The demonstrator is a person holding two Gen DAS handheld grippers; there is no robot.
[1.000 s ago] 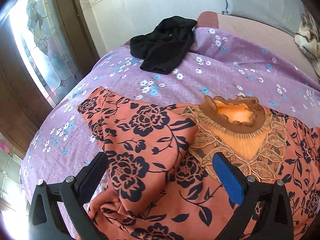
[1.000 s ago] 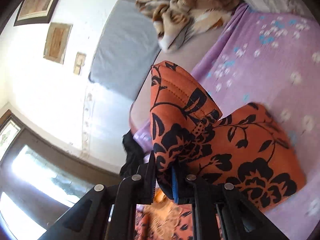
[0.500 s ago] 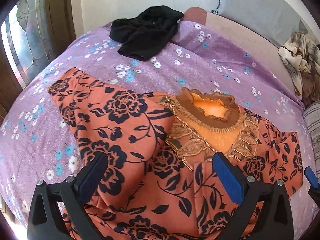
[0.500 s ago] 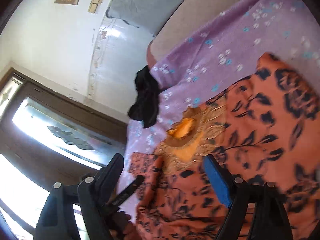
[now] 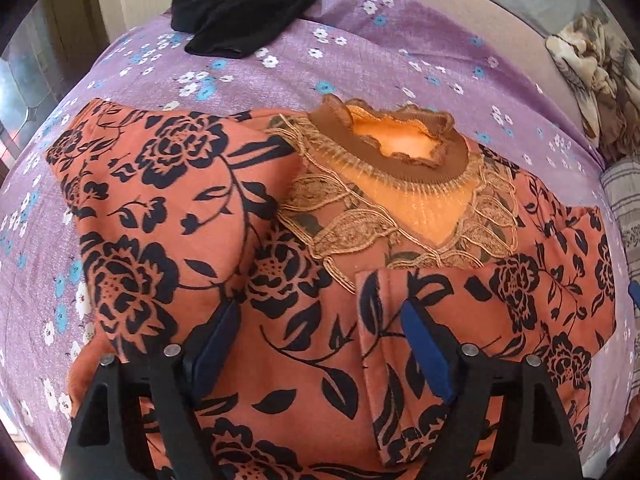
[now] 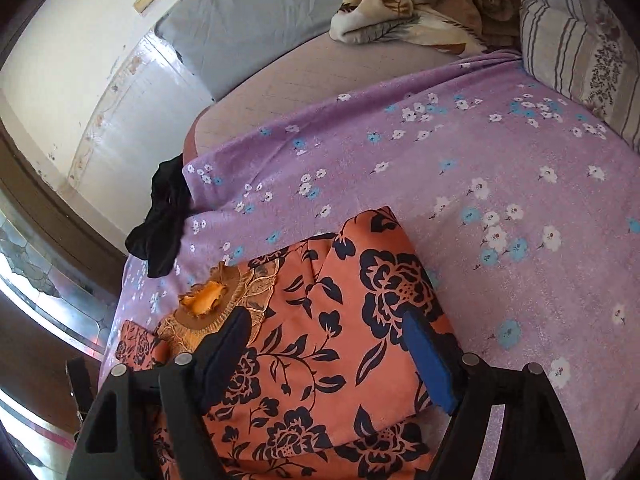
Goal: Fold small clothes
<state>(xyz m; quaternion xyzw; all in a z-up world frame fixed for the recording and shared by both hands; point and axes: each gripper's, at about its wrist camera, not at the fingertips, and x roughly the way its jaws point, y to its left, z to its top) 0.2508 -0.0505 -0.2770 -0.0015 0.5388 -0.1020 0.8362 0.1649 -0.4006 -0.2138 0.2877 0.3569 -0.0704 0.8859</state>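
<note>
Both sleeves now lie folded in over the orange floral top [image 5: 288, 288], spread flat on the purple flowered bedsheet [image 5: 360, 64], where a second ago the right gripper [image 6: 326, 354] pinched one sleeve aloft. Left gripper [image 5: 320, 344] hovers with jaws spread wide over the garment's middle, holding nothing; a black garment [image 5: 244, 12] lies far left, and the right gripper hangs likewise empty and wide apart over the folded right sleeve.

Your left gripper [image 5: 320, 324] hangs with its jaws spread wide, the blue pads [image 5: 426, 354] facing each other across an open gap and nothing pinched between them. Your right gripper [image 6: 328, 340] is likewise parted, its blue pad [image 6: 430, 364] and dark finger [image 6: 226, 350] set well apart, gripping nothing. Both point forward and angle downward.
</note>
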